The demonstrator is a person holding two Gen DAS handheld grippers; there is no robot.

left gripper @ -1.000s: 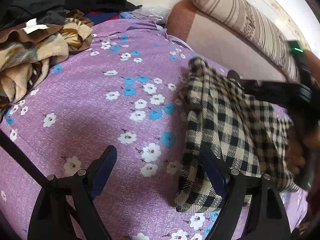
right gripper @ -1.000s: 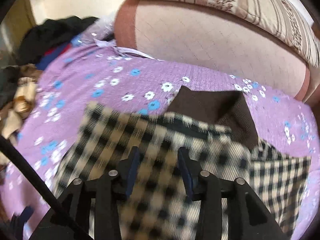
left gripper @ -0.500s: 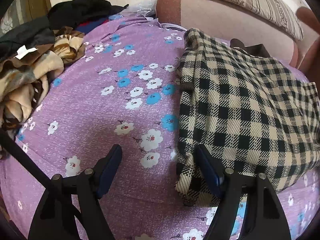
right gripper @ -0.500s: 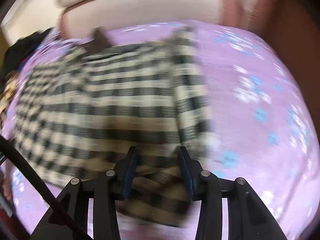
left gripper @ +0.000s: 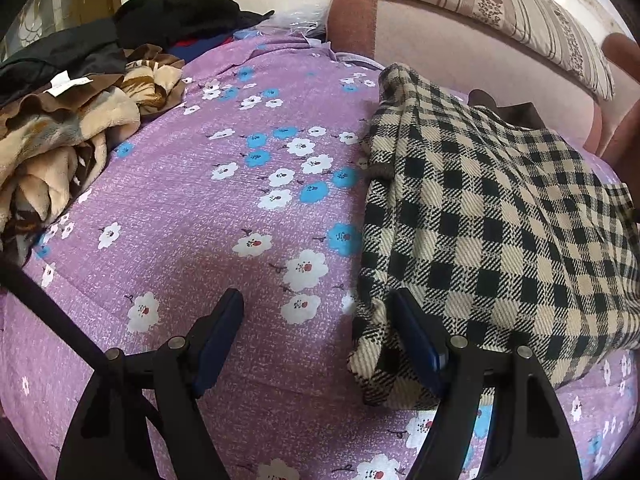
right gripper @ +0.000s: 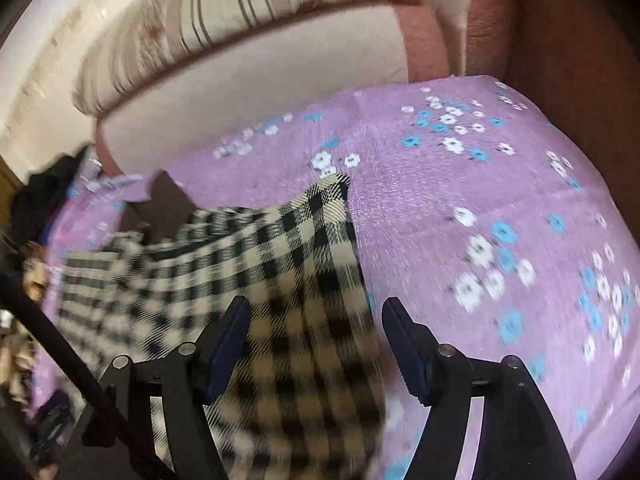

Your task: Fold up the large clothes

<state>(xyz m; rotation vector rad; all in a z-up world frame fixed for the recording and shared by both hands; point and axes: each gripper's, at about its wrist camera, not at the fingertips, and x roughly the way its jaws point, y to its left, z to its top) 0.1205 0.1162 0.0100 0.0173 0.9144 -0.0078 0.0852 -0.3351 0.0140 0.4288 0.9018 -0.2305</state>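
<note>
A black and cream checked garment (left gripper: pixel 488 224) with a dark brown collar (left gripper: pixel 516 112) lies folded on the purple floral sheet (left gripper: pixel 224 216). My left gripper (left gripper: pixel 316 320) is open and empty just left of the garment's near edge; its right finger (left gripper: pixel 412 332) touches the fabric. In the right wrist view, blurred by motion, the garment (right gripper: pixel 256 280) lies under and left of my right gripper (right gripper: pixel 316 332), which is open with the fabric's right edge between its fingers.
A heap of brown, beige and black clothes (left gripper: pixel 68 120) lies at the far left. A pink sofa back (left gripper: pixel 460 56) with a striped cushion (left gripper: pixel 500 12) runs along the far side. Bare sheet (right gripper: pixel 500 220) lies right of the garment.
My right gripper has opened and swung right, letting go of the checked garment, which now lies flat. My left gripper stays open and has hardly moved.
</note>
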